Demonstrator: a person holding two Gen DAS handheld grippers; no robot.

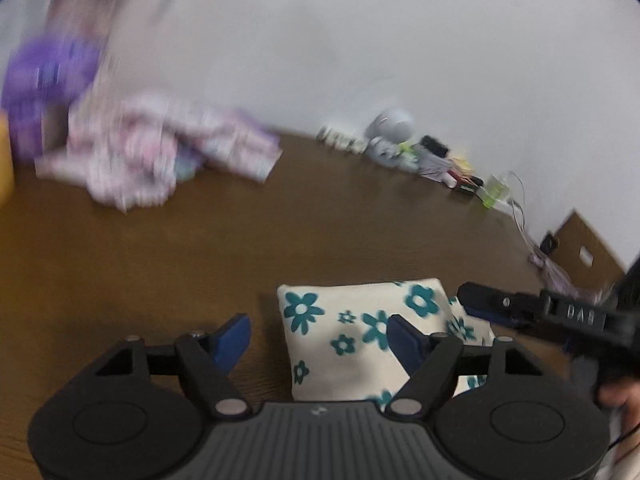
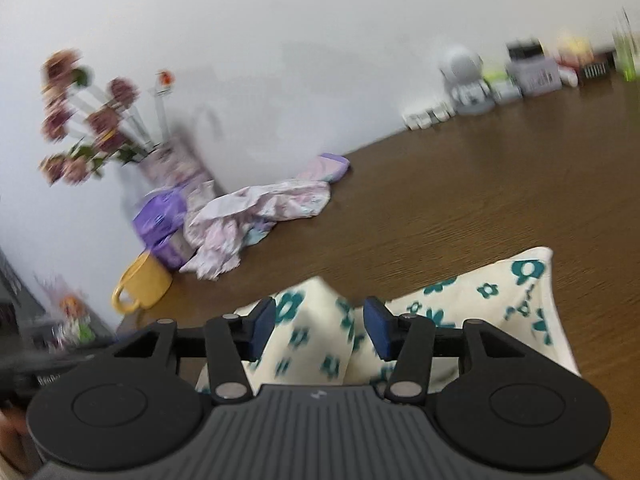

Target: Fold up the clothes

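A folded cream cloth with teal flowers [image 1: 352,320] lies on the brown wooden table [image 1: 280,224]. My left gripper [image 1: 320,336] hovers open over its left half, one blue pad off the cloth's left edge and the other above its middle. The right gripper [image 1: 466,300] reaches in from the right at the cloth's right corner. In the right wrist view, the right gripper [image 2: 320,328] is open above a raised fold of the same cloth [image 2: 316,344], whose far corner [image 2: 524,280] lies flat on the table. Nothing is pinched in either one.
A crumpled pile of pink and lilac patterned clothes [image 2: 256,212] lies at the back left beside a purple package [image 2: 164,220], a yellow mug [image 2: 144,280] and a vase of flowers [image 2: 92,128]. A white round figure [image 1: 390,128] and small clutter line the wall.
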